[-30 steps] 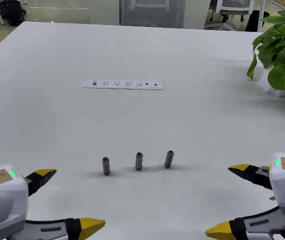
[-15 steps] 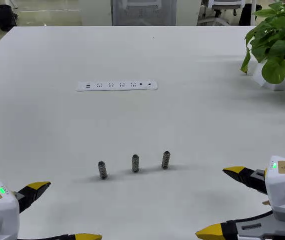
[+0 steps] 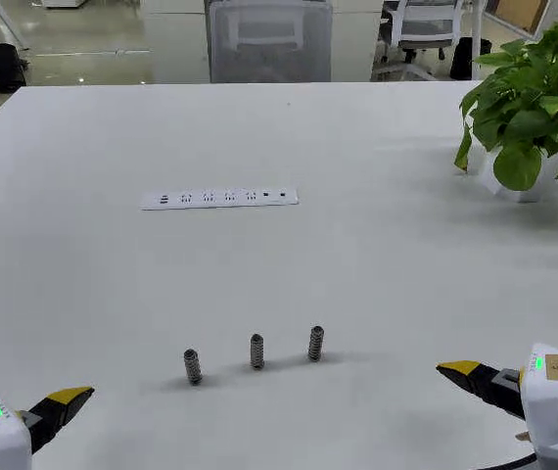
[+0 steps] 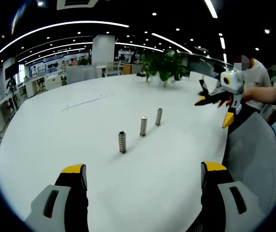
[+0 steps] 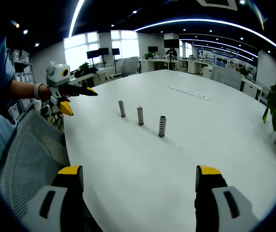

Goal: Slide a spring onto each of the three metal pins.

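Three upright metal pins stand in a row on the white table, each wrapped in a spring: left pin (image 3: 192, 366) (image 4: 122, 142) (image 5: 121, 108), middle pin (image 3: 256, 352) (image 4: 143, 126) (image 5: 140, 116), right pin (image 3: 316, 343) (image 4: 159, 116) (image 5: 162, 126). My left gripper (image 4: 143, 176) is open and empty, at the near left table edge, one yellow fingertip (image 3: 67, 397) in the head view. My right gripper (image 5: 137, 179) is open and empty at the near right, one yellow fingertip (image 3: 462, 370) in the head view. Both sit well short of the pins.
A white power strip (image 3: 219, 199) lies flat beyond the pins. A potted green plant (image 3: 527, 108) stands at the far right of the table (image 3: 377, 245). Office chairs (image 3: 269, 39) stand behind the far edge.
Both grippers have drawn back toward me and lower in the head view, their lower fingers leaving the picture. The camera has tilted up. The pins and springs have not moved.
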Demonstrator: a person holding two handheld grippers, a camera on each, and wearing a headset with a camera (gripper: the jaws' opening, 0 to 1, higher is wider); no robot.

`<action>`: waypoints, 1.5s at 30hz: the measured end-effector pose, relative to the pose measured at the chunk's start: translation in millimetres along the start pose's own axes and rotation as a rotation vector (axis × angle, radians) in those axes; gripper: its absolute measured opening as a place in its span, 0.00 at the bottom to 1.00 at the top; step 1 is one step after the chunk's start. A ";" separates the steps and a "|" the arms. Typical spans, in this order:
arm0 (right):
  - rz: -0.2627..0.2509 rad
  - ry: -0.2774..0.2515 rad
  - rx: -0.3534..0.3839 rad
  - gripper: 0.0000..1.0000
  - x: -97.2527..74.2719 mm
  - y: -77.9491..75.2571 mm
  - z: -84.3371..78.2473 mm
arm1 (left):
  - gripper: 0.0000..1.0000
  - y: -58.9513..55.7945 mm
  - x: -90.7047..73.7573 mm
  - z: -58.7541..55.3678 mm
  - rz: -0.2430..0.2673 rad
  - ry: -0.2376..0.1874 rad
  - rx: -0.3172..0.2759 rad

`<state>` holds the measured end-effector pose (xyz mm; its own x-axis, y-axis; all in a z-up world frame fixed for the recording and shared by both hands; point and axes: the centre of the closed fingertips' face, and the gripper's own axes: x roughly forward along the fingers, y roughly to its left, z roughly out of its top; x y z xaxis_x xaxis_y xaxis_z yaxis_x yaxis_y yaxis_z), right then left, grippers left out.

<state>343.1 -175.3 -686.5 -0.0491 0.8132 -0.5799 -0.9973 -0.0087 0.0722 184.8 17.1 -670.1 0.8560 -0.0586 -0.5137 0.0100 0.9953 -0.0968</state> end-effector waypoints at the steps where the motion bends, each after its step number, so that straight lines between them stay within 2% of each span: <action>1: -0.003 -0.001 -0.002 0.98 0.1 -1.4 0.0 | 1.00 0.5 -0.4 0.0 0.001 0.001 0.000; 9: -0.020 -0.005 -0.003 0.98 -1.9 -3.4 4.4 | 1.00 4.8 -4.8 0.9 0.012 -0.005 -0.002; 14: -0.017 -0.003 -0.001 0.98 -1.3 -1.4 4.1 | 1.00 5.5 -4.2 0.2 0.013 -0.010 -0.008; 25: -0.025 0.000 -0.003 0.97 -2.3 -7.2 4.8 | 1.00 10.2 -2.3 2.7 0.014 -0.012 -0.002; 36: -0.027 -0.009 -0.009 0.97 -2.2 -9.1 8.5 | 1.00 9.4 -0.2 6.9 0.017 -0.022 -0.002; 45: -0.025 -0.008 -0.013 0.97 1.3 -9.5 7.6 | 1.00 14.9 -1.2 -0.3 0.024 -0.016 -0.007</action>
<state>353.0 -169.7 -681.8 -0.0241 0.8178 -0.5750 -0.9989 0.0039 0.0474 183.7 32.0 -671.1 0.8640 -0.0335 -0.5024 -0.0141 0.9958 -0.0906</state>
